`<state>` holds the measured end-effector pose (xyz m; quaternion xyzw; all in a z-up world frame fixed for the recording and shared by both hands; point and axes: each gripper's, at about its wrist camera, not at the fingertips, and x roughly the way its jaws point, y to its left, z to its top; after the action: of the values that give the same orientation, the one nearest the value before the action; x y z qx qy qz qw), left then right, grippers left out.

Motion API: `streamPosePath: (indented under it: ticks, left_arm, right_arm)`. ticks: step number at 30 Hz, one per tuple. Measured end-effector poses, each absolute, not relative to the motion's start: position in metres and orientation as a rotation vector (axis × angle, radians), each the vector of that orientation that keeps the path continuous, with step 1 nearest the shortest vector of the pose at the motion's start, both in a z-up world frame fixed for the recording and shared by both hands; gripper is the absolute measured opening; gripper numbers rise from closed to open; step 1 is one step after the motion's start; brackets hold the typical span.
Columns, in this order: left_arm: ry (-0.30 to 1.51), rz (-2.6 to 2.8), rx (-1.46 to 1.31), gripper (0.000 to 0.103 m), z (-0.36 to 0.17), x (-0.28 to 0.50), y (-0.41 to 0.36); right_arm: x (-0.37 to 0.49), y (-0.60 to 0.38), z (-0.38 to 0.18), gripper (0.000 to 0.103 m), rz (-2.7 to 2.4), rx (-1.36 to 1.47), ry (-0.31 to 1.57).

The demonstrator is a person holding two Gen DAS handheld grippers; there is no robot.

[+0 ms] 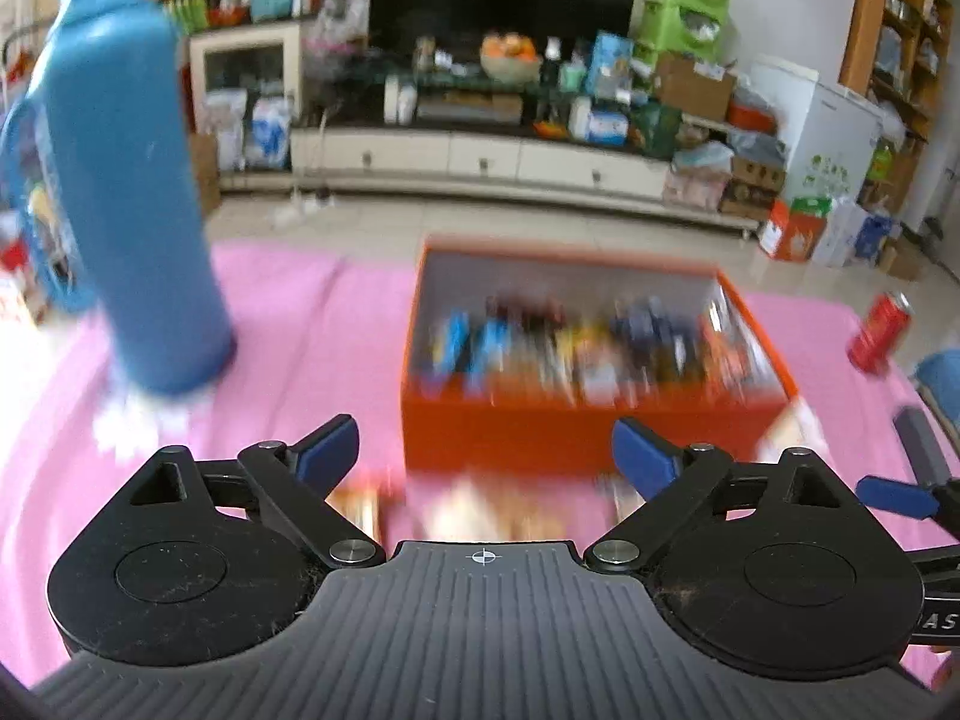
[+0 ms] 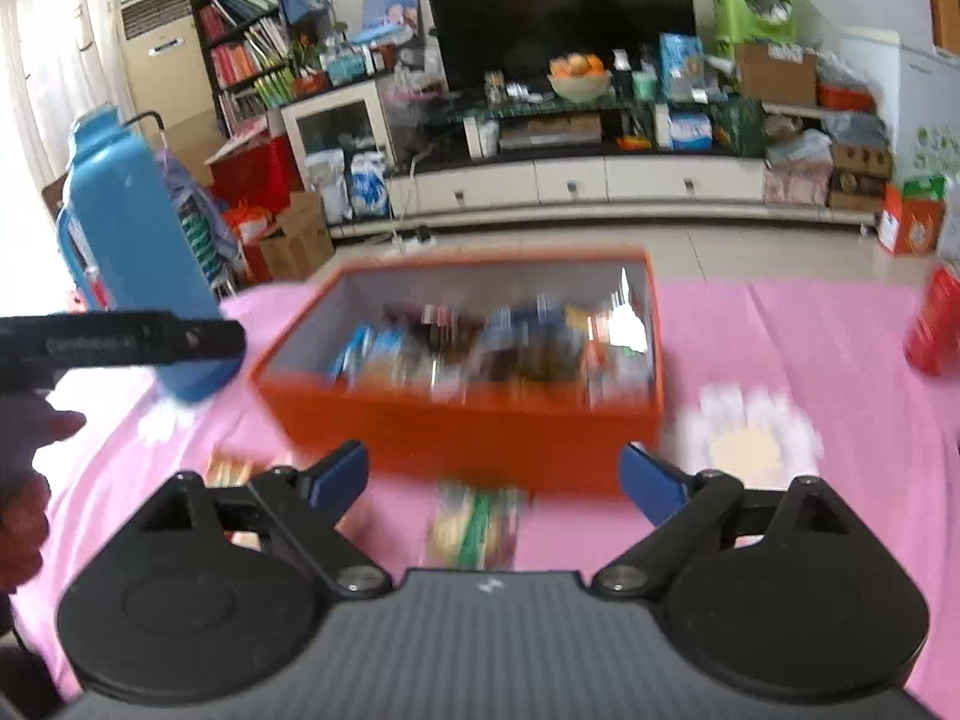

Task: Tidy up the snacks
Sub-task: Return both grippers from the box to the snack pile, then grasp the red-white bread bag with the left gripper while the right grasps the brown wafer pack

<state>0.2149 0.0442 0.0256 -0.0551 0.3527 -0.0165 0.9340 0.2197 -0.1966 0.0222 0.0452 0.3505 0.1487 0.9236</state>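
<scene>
Both grippers are hanging over the pink cloth (image 1: 300, 312) with their blue fingers spread wide and nothing between them. The left gripper (image 1: 486, 450) is sitting low in its picture, and the right gripper (image 2: 495, 471) is sitting low in its own.

The orange box (image 1: 576, 438) is standing in the middle of both pictures, right past the fingers. It is already holding lots of snacks, packed in a row, blue ones, dark ones and orange ones. They are looking smeary, so I cannot tell what kinds they are.

A few snacks are still lying loose on the cloth in front of the box. One green and yellow pack (image 2: 477, 525) is lying just under the right gripper, bottom middle of the right picture. A small orange pack (image 2: 228, 471) is lying at the lower left there. In the left picture, pale blurry packs (image 1: 480, 510) are lying just below the left gripper.

I think the next job is picking up a loose pack. To do it well, the fingers should be going down on both sides of one pack, squeezing gently so it is not crushing, then lifting it over the box wall into a gap.

A tall blue bottle (image 1: 126, 192) is standing at the left and a red can (image 1: 882, 333) at the far right. Watch out not to bump them.
</scene>
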Motion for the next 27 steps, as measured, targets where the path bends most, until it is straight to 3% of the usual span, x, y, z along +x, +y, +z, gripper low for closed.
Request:
streamPosePath:
  ticks: [4, 7, 9, 11, 15, 17, 27]
  left_arm:
    - [0.869, -0.068, -0.186, 0.074, -0.019, 0.167, 0.041]
    - [0.961, -0.089, -0.230, 0.067, -0.047, 0.159, 0.025]
    - [0.981, -0.102, -0.233, 0.056, -0.057, 0.165, 0.010]
    - [0.975, -0.111, -0.230, 0.039, -0.062, 0.176, -0.004]
    - [0.995, -0.111, -0.212, 0.026, -0.073, 0.205, -0.018]
    - [0.999, -0.137, -0.220, 0.001, -0.077, 0.215, -0.023]
    - [1.018, -0.327, -0.181, 0.000, -0.080, 0.204, -0.083]
  right_arm:
    - [0.156, -0.203, -0.012, 0.094, 0.285, 0.121, 0.817]
    - [0.123, -0.215, -0.037, 0.094, 0.264, 0.169, 0.891]
    - [0.113, -0.224, -0.045, 0.094, 0.242, 0.190, 0.918]
    - [0.112, -0.236, -0.043, 0.094, 0.214, 0.202, 0.916]
    - [0.117, -0.257, -0.033, 0.094, 0.170, 0.236, 0.867]
    - [0.120, -0.265, -0.032, 0.094, 0.157, 0.254, 0.857]
    - [0.128, -0.291, -0.048, 0.094, 0.093, 0.312, 0.892]
